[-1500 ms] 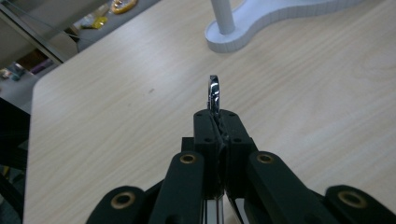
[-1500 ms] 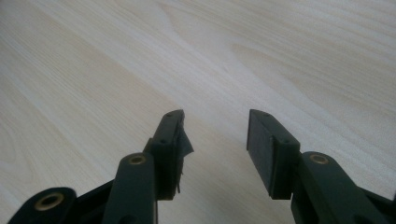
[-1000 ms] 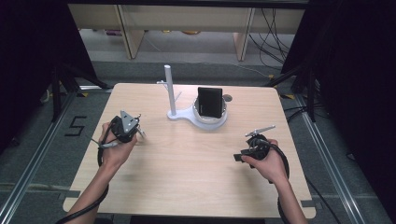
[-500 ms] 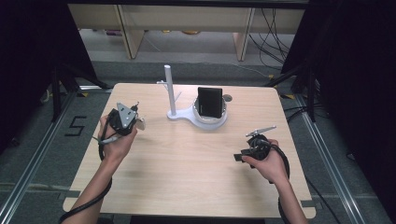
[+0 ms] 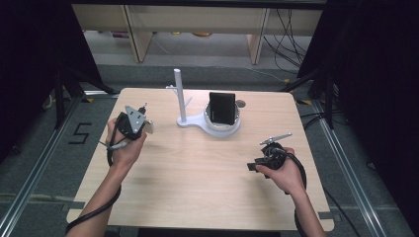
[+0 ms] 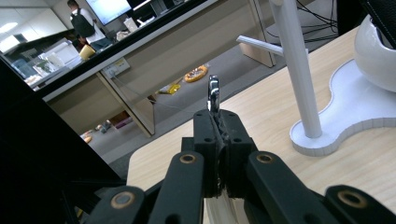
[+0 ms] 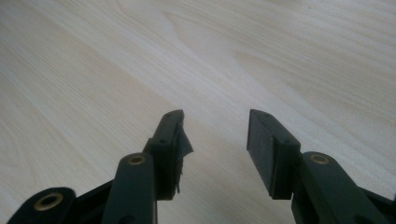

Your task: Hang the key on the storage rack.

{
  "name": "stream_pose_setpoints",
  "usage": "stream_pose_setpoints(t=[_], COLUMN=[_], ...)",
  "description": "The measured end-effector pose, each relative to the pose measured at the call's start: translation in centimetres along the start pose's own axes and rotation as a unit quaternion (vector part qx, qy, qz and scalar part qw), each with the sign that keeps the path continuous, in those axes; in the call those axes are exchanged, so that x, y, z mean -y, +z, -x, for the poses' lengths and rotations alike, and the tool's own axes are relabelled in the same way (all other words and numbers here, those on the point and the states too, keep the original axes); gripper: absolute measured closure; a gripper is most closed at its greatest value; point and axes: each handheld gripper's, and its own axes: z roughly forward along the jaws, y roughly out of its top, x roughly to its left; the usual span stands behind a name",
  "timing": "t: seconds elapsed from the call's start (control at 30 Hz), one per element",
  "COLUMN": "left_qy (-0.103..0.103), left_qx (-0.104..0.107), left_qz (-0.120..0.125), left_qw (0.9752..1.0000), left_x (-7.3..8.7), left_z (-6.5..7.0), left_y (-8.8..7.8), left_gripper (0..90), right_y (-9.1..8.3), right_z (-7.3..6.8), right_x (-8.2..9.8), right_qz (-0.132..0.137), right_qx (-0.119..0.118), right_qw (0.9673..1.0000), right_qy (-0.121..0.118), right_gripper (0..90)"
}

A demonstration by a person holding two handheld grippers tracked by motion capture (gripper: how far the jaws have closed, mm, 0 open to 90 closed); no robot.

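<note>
My left gripper point(image 5: 142, 109) hangs over the table's left side, shut on a small silvery metal piece point(image 6: 213, 92) that sticks up past its fingertips point(image 6: 205, 122). Its jaws point at a white stand: a thin upright post point(image 5: 178, 94) with a short side arm point(image 6: 254, 43), on a flat white base point(image 5: 193, 123). The base's round cup point(image 5: 232, 127) holds a black block point(image 5: 221, 108). My right gripper point(image 5: 254, 166) rests low at the table's right. It is open, with bare wood between its jaws point(image 7: 215, 126).
The light wooden table point(image 5: 197, 182) has free room in its middle and front. A small dark disc point(image 5: 240, 103) lies behind the cup. Wooden shelving point(image 5: 133, 29) and cables point(image 5: 291, 29) are on the floor beyond the far edge.
My left gripper has drifted a little toward the far side of the table, still holding the metal piece. The right gripper has not moved.
</note>
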Motion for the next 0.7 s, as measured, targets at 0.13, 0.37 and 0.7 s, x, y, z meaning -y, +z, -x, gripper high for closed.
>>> stream_pose_setpoints(t=[0.13, 0.37, 0.7], left_qy=[0.004, 0.007, 0.017], left_qx=[-0.011, -0.026, -0.042], left_qz=[0.01, 0.02, 0.03], left_qw=[0.9999, 0.9994, 0.9985], left_x=[-0.5, -1.3, -2.3], left_z=[-0.1, 0.1, 0.4], left_y=[0.2, 1.0, 1.8], left_gripper=[86.8, 86.8, 86.8], right_y=[0.1, 0.1, 0.0], right_z=[0.1, 0.0, -0.1], right_x=[-0.1, 0.0, 0.0], right_qz=[0.007, 0.006, 0.002], right_qx=[-0.001, 0.0, 0.003], right_qw=[0.9999, 0.9999, 1.0], right_qy=[-0.012, -0.013, -0.004], right_gripper=[57.1, 57.1, 57.0])
